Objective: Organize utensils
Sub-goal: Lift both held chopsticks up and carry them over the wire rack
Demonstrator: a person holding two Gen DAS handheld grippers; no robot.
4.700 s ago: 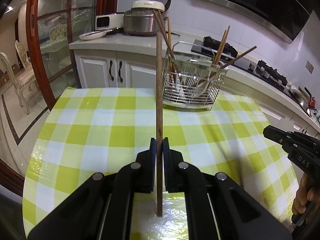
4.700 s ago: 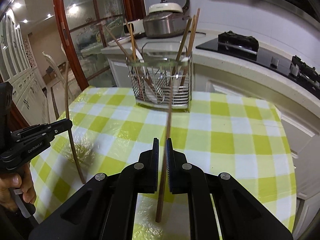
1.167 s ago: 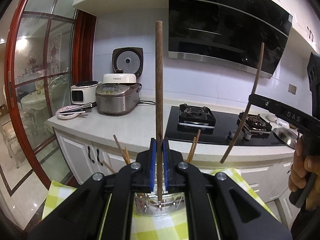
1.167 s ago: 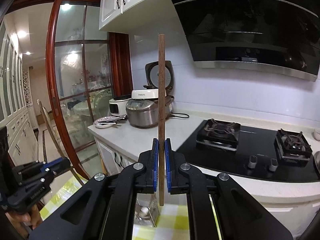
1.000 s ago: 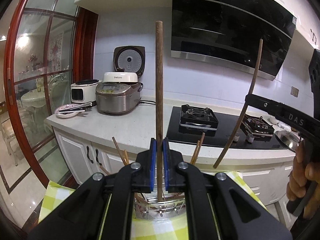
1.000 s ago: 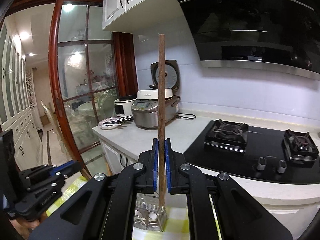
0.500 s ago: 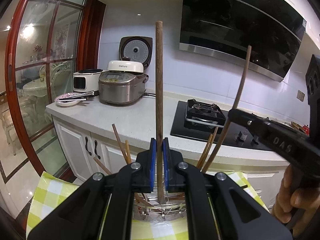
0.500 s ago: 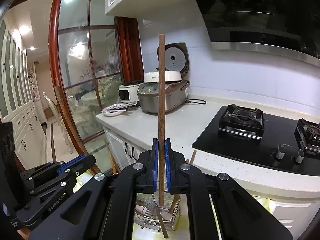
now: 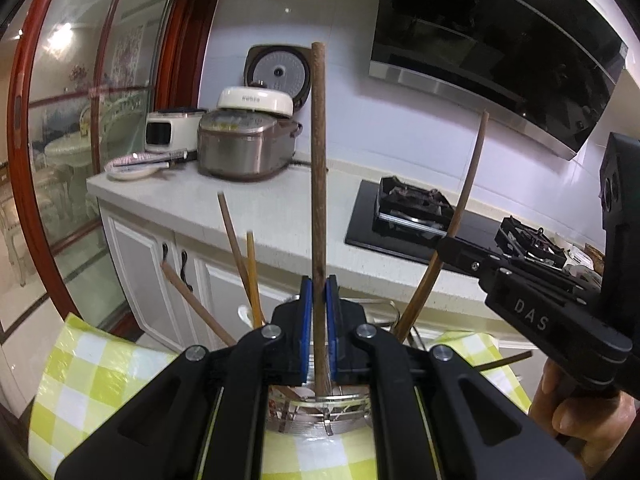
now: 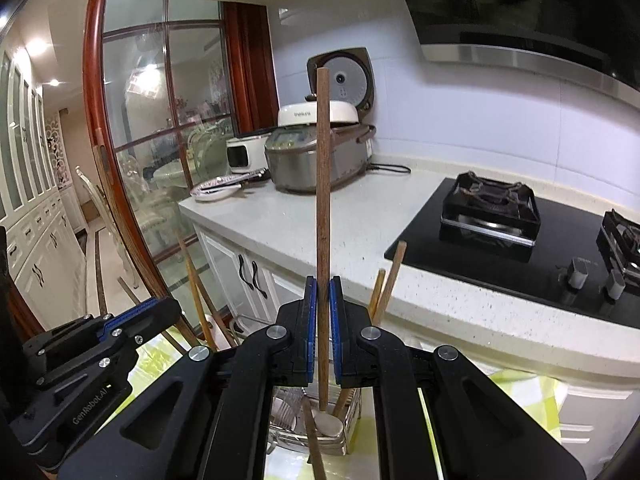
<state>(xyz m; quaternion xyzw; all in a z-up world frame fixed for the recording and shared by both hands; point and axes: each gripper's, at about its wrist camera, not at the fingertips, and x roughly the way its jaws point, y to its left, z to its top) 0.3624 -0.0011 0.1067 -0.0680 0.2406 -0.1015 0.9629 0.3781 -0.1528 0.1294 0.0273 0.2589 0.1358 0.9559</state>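
Since a second ago both grippers have sunk toward the wire utensil basket, so each chopstick is close to being dropped in. The left gripper clamps its chopstick upright, tip at the basket's rim; the right gripper clamps its chopstick, tip just inside the basket.

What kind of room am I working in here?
A home kitchen, most likely: a gas stove set in the counter, a range hood above it, and a rice cooker beside it.
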